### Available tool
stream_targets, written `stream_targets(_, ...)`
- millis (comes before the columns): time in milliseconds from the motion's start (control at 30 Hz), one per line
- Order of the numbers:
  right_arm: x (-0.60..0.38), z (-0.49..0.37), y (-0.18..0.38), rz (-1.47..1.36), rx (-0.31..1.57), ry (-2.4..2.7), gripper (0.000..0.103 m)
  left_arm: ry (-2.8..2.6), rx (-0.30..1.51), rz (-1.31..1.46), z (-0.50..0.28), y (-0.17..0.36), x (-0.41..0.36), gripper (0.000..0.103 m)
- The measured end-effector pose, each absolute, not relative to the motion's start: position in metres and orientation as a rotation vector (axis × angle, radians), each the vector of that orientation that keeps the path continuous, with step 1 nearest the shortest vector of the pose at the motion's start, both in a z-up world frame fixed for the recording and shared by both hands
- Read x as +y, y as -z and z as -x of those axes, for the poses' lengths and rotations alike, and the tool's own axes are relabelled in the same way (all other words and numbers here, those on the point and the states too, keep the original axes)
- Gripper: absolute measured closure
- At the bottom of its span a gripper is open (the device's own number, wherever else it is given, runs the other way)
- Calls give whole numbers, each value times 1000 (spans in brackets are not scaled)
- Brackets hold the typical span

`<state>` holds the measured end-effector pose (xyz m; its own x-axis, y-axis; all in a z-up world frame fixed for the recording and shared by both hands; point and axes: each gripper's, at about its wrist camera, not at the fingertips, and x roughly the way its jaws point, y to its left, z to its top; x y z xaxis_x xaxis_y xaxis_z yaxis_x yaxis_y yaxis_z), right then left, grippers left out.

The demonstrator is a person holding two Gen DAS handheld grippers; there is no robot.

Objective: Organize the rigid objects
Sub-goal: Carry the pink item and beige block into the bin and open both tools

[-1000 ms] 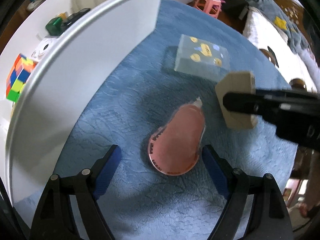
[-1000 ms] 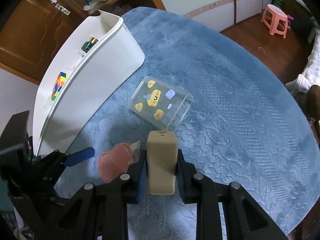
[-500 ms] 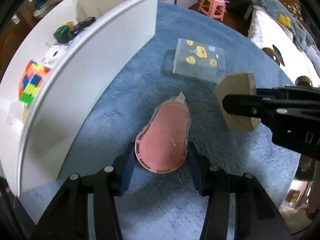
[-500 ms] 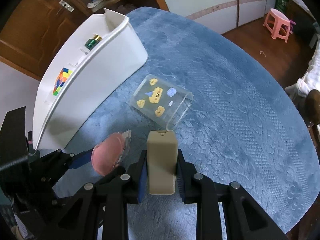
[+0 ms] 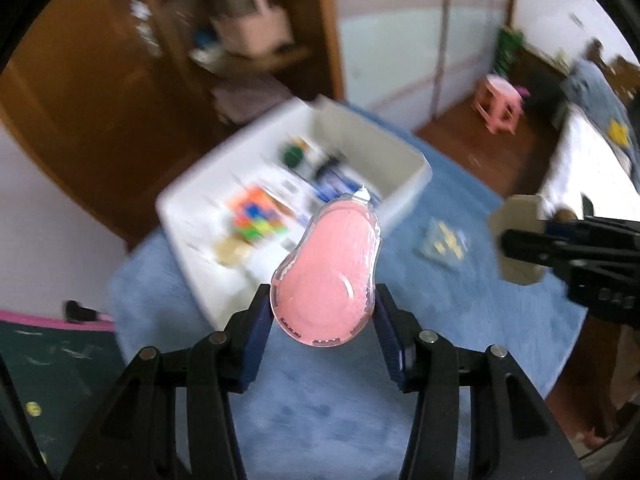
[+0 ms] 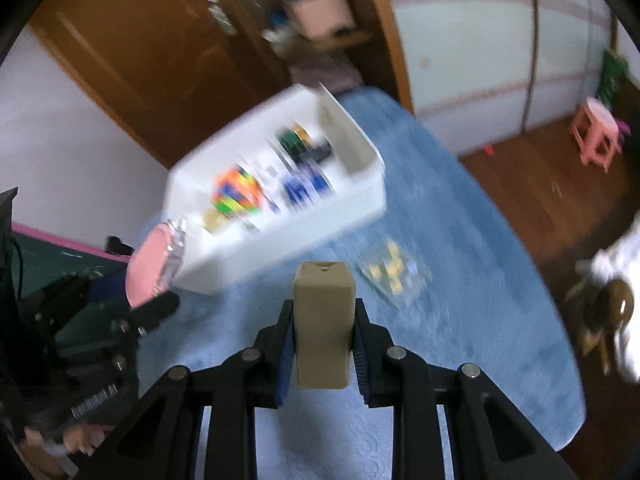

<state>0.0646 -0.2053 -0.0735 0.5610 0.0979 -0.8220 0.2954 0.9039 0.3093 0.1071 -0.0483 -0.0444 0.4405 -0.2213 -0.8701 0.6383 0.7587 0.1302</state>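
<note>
My left gripper [image 5: 323, 316] is shut on a pink pear-shaped correction tape dispenser [image 5: 326, 268] and holds it in the air above the blue table cover. It also shows at the left of the right wrist view [image 6: 154, 264]. My right gripper [image 6: 322, 344] is shut on a beige block [image 6: 323, 328], seen at the right of the left wrist view [image 5: 518, 240]. The white bin [image 6: 344, 200] stands beyond both grippers and holds a colourful puzzle cube [image 6: 238, 192] and other small items. A clear box with yellow stickers [image 6: 394, 270] lies on the table.
The round table has a blue textured cover [image 6: 460, 320]. A wooden cabinet [image 6: 160, 40] stands behind the bin. A pink stool [image 6: 598, 136] is on the wooden floor at the far right. A white bed edge [image 5: 588, 168] lies to the right.
My left gripper closed on the pink dispenser and lifted it off the table. Both grippers rose and tilted up, so the bin's inside now shows. The views are motion-blurred.
</note>
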Motion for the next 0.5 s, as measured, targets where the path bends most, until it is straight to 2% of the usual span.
stream_targets(300, -214, -114, -44, -318, 766, 53, 77, 427, 820, -402, -158, -31, -28, 50)
stream_targets(500, -220, -177, -47, -308, 772, 60, 77, 387, 813, -345, -212, -26, -28, 50)
